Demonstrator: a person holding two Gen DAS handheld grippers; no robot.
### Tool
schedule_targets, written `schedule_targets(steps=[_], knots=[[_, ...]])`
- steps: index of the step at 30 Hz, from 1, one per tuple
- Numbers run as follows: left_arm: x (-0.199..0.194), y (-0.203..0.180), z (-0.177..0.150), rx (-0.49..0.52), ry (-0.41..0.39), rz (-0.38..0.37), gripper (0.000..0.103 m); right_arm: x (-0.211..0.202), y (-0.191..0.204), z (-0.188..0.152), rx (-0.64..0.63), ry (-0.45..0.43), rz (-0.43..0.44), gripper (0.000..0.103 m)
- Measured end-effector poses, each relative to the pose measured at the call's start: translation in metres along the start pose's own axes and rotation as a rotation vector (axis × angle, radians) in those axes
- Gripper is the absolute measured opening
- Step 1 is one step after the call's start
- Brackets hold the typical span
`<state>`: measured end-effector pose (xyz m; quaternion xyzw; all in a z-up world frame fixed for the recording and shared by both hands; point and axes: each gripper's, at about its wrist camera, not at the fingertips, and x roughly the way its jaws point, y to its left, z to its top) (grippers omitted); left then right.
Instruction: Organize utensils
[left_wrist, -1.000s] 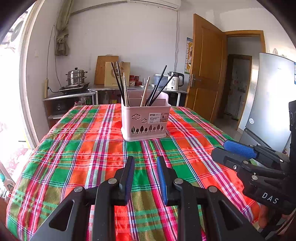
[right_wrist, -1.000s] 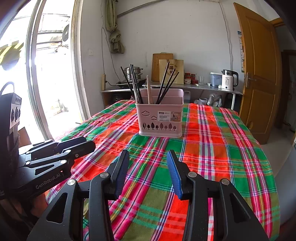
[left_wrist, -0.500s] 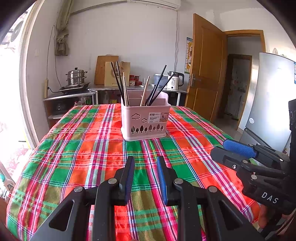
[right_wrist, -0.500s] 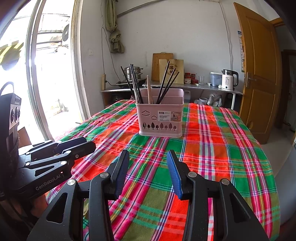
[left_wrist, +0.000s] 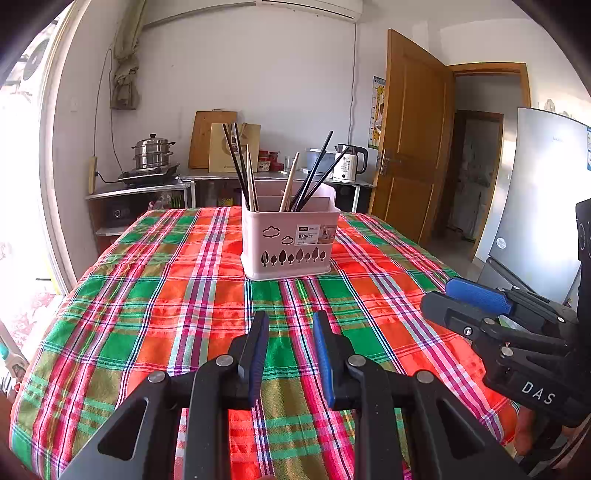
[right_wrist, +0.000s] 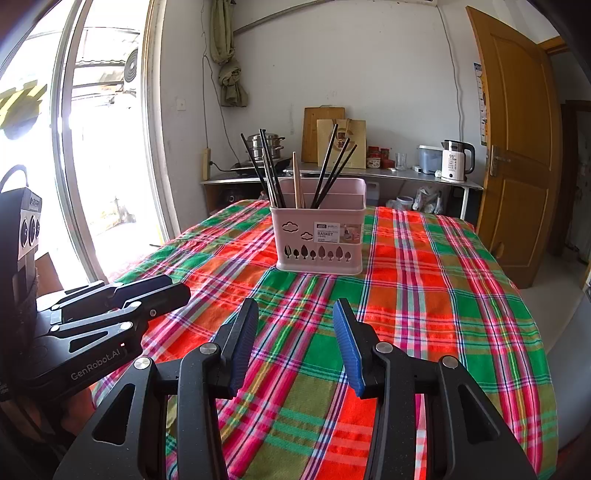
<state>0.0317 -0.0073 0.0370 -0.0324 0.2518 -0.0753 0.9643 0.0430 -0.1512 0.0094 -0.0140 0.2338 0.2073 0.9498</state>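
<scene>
One pink basket (left_wrist: 290, 240) mid-table on the plaid cloth (left_wrist: 155, 295), holding seven chopsticks (left_wrist: 240, 166): five black, two wooden. Left gripper (left_wrist: 288, 325) low over the near edge, jaws narrowly apart, nothing between. Right wrist view: same basket (right_wrist: 319, 236), right gripper (right_wrist: 295, 314) spread wider, empty; left gripper (right_wrist: 173, 290) beside it.

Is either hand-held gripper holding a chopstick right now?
No: the left hand-held gripper and right hand-held gripper both have nothing between their fingers above the plaid tablecloth.
</scene>
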Motion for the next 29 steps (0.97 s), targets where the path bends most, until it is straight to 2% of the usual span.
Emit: schedule_targets(steps=[29], knots=[[-0.0008,-0.0029,-0.0048,0.007,-0.001,0.001,0.024,-0.0005,-0.0017,-0.0002,-0.003,0.008,-0.002,0.043]])
